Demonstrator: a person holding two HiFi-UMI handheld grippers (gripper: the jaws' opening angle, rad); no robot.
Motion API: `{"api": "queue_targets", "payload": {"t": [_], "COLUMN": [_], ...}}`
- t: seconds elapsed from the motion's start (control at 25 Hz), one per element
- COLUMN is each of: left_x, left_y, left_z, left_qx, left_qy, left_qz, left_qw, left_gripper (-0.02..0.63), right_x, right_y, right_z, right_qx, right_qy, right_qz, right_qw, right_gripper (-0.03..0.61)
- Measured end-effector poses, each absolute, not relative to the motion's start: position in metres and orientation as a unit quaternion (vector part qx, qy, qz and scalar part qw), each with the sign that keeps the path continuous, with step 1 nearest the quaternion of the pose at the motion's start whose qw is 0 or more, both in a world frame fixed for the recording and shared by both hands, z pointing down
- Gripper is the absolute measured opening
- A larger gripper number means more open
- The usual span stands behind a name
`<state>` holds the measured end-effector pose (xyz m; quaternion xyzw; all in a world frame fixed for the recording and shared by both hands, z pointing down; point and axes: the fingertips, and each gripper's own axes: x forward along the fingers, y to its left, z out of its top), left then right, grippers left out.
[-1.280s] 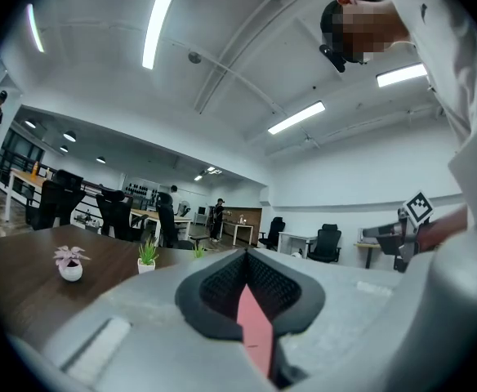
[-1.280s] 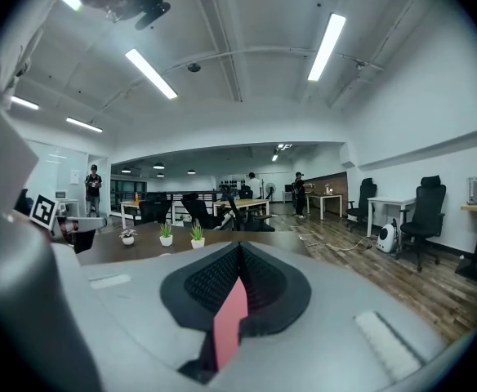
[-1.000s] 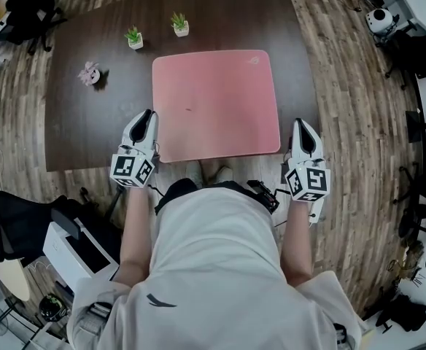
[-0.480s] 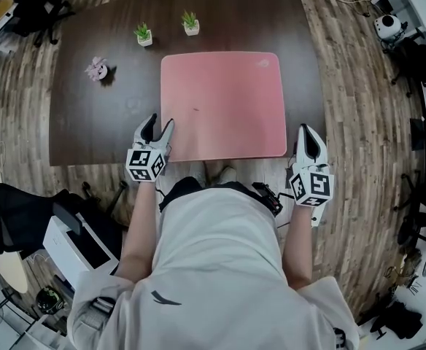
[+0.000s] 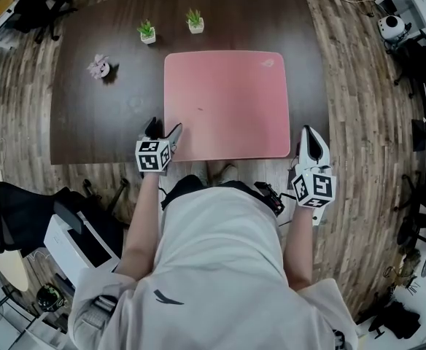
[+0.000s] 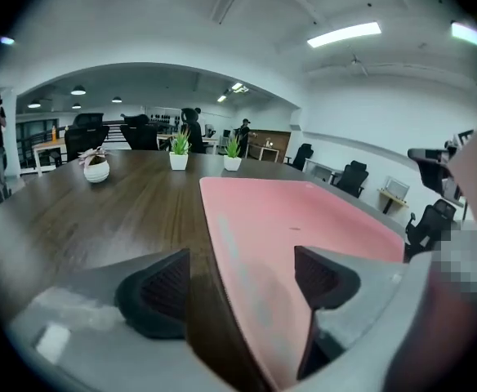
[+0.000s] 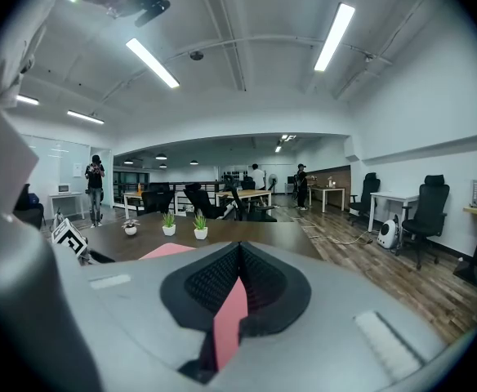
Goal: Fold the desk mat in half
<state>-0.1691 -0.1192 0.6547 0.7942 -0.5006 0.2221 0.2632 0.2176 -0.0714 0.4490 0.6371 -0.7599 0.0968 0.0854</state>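
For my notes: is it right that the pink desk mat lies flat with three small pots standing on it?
Not quite: the desk mat lies flat, but the three pots stand on the bare table beside it, as the head view shows.

No words, numbers or brand names can be read. Black-and-white square markers, without letters, are carried on the left cube [image 5: 153,156] and the right cube [image 5: 314,188]. A faint mark [image 5: 269,63] is printed at the far right corner of the mat [image 5: 227,104], too small to be read. A dark wordless emblem [image 5: 160,298] is seen on the shirt [image 5: 213,261].
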Motion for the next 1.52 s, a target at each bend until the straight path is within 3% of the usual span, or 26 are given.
{"api": "queue_targets", "payload": {"t": [0.24, 0.8, 1.0, 1.32, 1.52], "left_x": [-0.16, -0.158, -0.148, -0.147, -0.143], "left_y": [-0.118, -0.119, -0.115, -0.115, -0.113], "left_z": [0.672, 0.674, 0.672, 0.672, 0.671], "left_qx": [0.784, 0.768, 0.768, 0.761, 0.76], "left_qy": [-0.481, -0.481, -0.475, -0.479, -0.484], "left_qz": [0.298, 0.316, 0.321, 0.323, 0.316], "left_qw": [0.254, 0.281, 0.286, 0.295, 0.297], "left_gripper": [0.402, 0.403, 0.31, 0.297, 0.251], "right_x": [0.215, 0.203, 0.199, 0.195, 0.195], "right_y": [-0.075, -0.08, -0.082, -0.083, -0.084], "right_z": [0.451, 0.459, 0.458, 0.461, 0.463], "right_qx": [0.638, 0.633, 0.63, 0.628, 0.626], "right_qy": [-0.759, -0.762, -0.764, -0.766, -0.767], "right_qz": [0.099, 0.111, 0.112, 0.117, 0.119], "right_qw": [0.087, 0.078, 0.077, 0.075, 0.076], "right_gripper": [0.002, 0.003, 0.002, 0.002, 0.002]}}
